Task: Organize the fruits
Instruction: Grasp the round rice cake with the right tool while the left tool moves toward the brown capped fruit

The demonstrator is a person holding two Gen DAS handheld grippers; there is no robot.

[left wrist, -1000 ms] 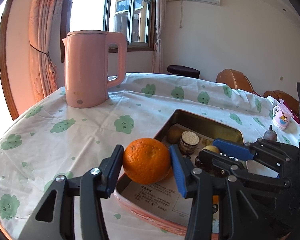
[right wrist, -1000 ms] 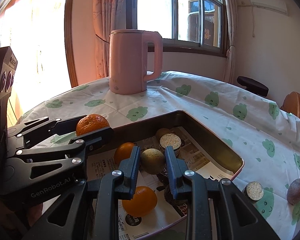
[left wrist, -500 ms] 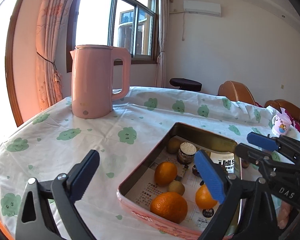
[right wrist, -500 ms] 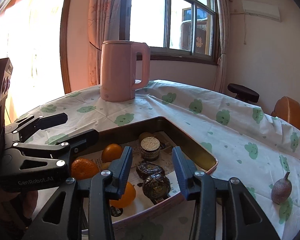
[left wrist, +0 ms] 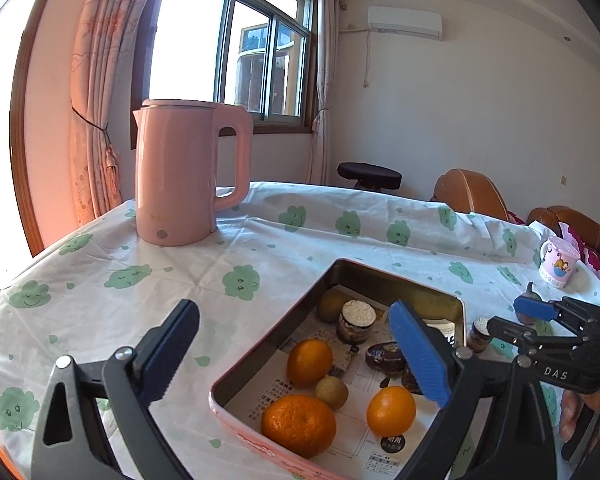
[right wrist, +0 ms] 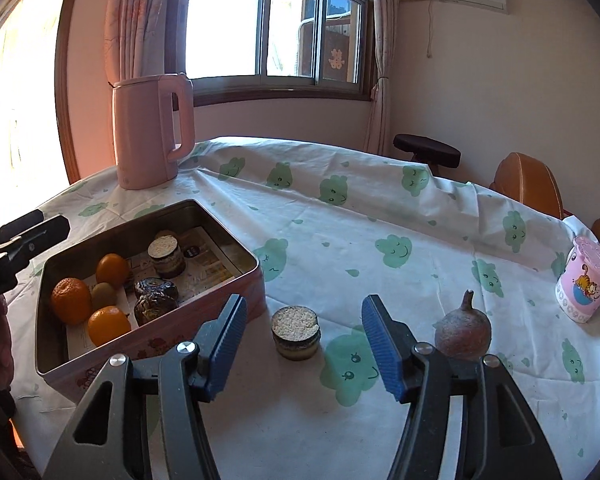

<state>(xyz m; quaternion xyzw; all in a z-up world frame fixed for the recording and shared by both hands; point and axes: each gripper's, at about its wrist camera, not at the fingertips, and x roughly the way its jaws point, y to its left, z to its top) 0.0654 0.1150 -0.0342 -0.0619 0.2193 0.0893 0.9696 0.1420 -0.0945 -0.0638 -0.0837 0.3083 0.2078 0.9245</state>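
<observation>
A pink metal tin [left wrist: 440, 304] [right wrist: 236, 292] holds several fruits: three oranges [left wrist: 299, 425] [right wrist: 71, 300], a kiwi [left wrist: 331, 391], two dark wrinkled fruits [right wrist: 156, 308] and a round cake-like piece [left wrist: 356, 320]. My left gripper [left wrist: 296, 356] is open and empty above the tin's near corner. My right gripper [right wrist: 302, 344] is open and empty on the table right of the tin. Just beyond its fingertips sits a small round cake-like piece [right wrist: 296, 332]. A brown pear-shaped fruit [right wrist: 463, 332] lies to its right.
A pink kettle [left wrist: 188, 176] [right wrist: 152, 132] stands at the back left of the cloth-covered round table [right wrist: 380, 216]. A pink cartoon cup [right wrist: 586, 284] [left wrist: 560, 262] sits near the right edge. Chairs and a stool stand behind the table.
My left gripper opened and dropped its orange into the tin, then drew back. My right gripper let go of the kiwi in the tin and moved right over the tablecloth.
</observation>
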